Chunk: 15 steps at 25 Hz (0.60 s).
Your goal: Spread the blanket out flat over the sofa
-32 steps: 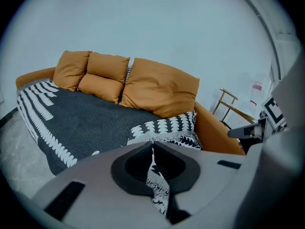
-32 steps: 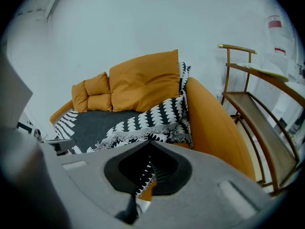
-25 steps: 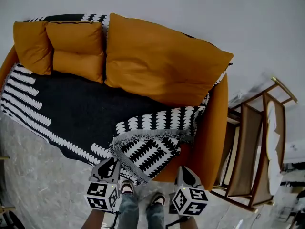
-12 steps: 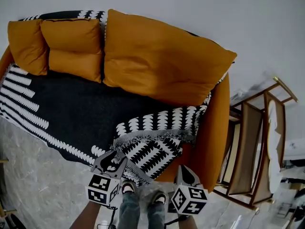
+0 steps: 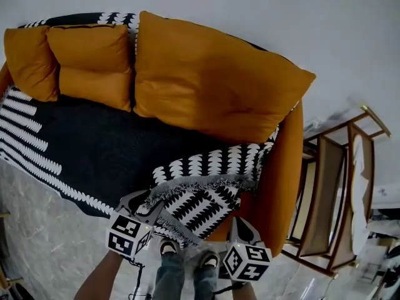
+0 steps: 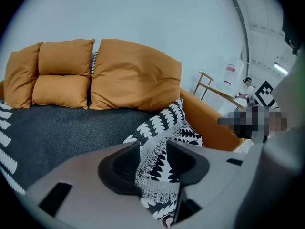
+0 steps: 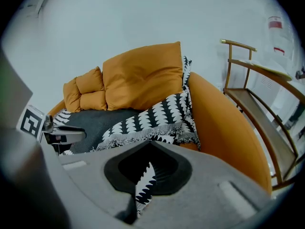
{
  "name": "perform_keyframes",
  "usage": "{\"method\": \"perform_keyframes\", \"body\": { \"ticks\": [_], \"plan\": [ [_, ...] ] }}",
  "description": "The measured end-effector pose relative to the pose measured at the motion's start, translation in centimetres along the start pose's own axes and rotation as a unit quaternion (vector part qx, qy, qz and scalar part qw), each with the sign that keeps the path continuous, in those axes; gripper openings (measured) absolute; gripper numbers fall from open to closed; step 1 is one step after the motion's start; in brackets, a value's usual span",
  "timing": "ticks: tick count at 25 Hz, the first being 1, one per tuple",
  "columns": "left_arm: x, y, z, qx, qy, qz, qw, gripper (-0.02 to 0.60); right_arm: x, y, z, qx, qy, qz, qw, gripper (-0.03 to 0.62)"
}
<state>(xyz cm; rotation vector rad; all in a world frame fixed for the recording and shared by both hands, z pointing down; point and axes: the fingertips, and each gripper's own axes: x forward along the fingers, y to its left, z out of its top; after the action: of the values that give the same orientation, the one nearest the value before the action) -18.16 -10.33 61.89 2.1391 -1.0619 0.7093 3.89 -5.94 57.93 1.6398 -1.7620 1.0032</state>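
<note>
A black-and-white patterned blanket (image 5: 94, 142) covers the seat of the orange sofa (image 5: 284, 167). Its right part is folded back in a fringed flap (image 5: 200, 192) near the front edge. My left gripper (image 5: 145, 204) is at the flap's left corner. Its jaws have just been opening and now stand apart, with the fringed hem (image 6: 155, 161) lying loose in the gap of the left gripper (image 6: 153, 149). My right gripper (image 5: 244, 229) is below the flap's right side. In its own view the right gripper (image 7: 150, 146) is shut on a strip of the blanket (image 7: 142, 180).
One large orange cushion (image 5: 212, 80) and two smaller ones (image 5: 87, 61) lean on the sofa back. A wooden chair (image 5: 331, 192) stands right of the armrest. The person's feet (image 5: 167, 247) are on the pale floor below the sofa front.
The left gripper has rolled and shifted up and left onto the flap's corner, and its jaws have parted. The right gripper has hardly moved.
</note>
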Motion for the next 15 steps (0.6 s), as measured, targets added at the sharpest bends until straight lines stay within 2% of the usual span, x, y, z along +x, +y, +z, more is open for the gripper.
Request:
{"method": "perform_keyframes", "body": {
  "ticks": [4, 15],
  "plan": [
    [0.9, 1.2, -0.1, -0.001, 0.015, -0.011, 0.9998, 0.173, 0.2, 0.3, 0.4, -0.01, 0.007, -0.003, 1.0, 0.005],
    [4.8, 4.0, -0.8, 0.056, 0.069, -0.034, 0.9955, 0.173, 1.5, -0.3, 0.1, -0.016, 0.024, -0.02, 0.999, 0.005]
  ]
}}
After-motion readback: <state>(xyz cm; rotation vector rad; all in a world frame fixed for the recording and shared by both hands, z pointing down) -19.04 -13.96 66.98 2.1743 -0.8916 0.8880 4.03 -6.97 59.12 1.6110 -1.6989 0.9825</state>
